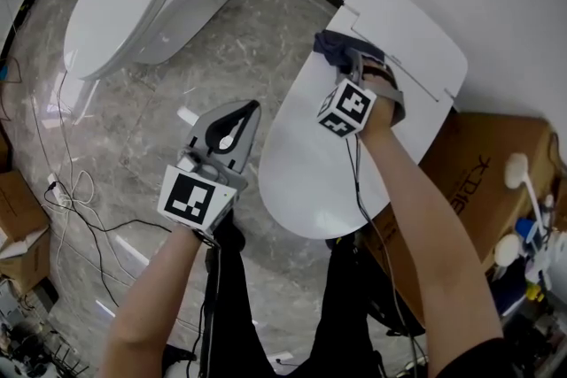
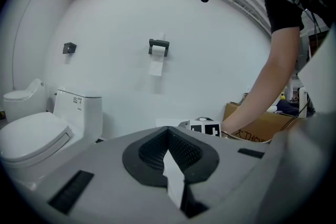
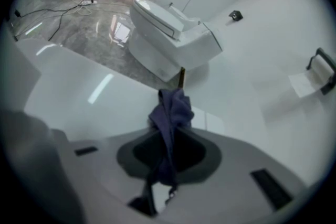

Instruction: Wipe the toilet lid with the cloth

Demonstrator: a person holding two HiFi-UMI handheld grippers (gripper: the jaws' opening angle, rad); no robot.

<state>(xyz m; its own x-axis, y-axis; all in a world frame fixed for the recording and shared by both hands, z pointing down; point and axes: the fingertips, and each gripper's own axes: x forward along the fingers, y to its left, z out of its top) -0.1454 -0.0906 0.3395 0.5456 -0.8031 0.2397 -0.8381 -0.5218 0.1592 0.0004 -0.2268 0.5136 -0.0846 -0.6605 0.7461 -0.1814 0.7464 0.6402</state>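
- Jaws on your right gripper [image 3: 167, 131] are clamped on the bunched dark blue-purple cloth [image 3: 170, 110]. The cloth sits at the hinge end of the closed white oval toilet lid [image 1: 306, 164].
- Your left gripper [image 1: 232, 121] hangs over the grey marble floor [image 1: 221, 40] beside the bowl. Its jaws are closed together on nothing, so it's just along for the ride.
- Wipe tip: the cloth's pretty wadded up, so I'd press down enough to spread it. Then pull from the hinge toward the front rim in overlapping strokes, and keep the hard jaw tips off the glossy surface.
- Writing: the brown cardboard box [image 1: 496, 146] by the wall has dark printed characters, but I can't read them. The neighbouring white toilet [image 2: 79, 118] has a small tank label that's too tiny to read.
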